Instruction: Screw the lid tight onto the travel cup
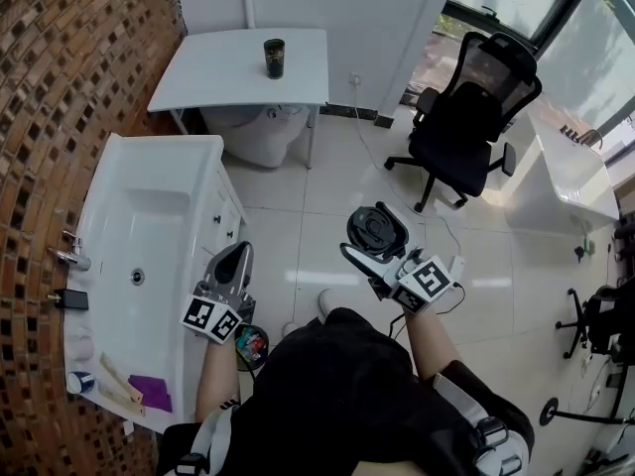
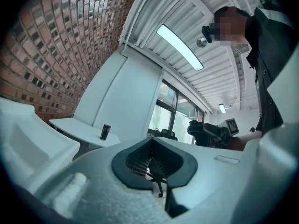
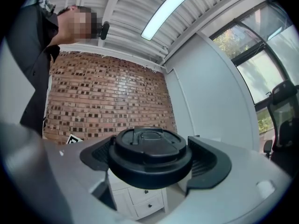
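Clamps lid (image 3: pixel 150 148) in right gripper (image 1: pixel 377 238); left gripper (image 1: pixel 236 261) closed, empty. Needs carrying far and left to the upright cup (image 1: pixel 274 58) on the table (image 1: pixel 218 67), well apart.

**Matt plastic, gleaming tiles**

The lid (image 3: pixel 149 155) looks like smooth, matt black plastic. The left gripper (image 2: pixel 150 158) has a pale, grainy plastic shell and dark ribbed pads (image 2: pixel 135 161). The floor tiles (image 1: pixel 298 236) shine, the brick wall (image 1: pixel 69 67) is rough, and the washbasin (image 1: pixel 149 216) is glossy white.
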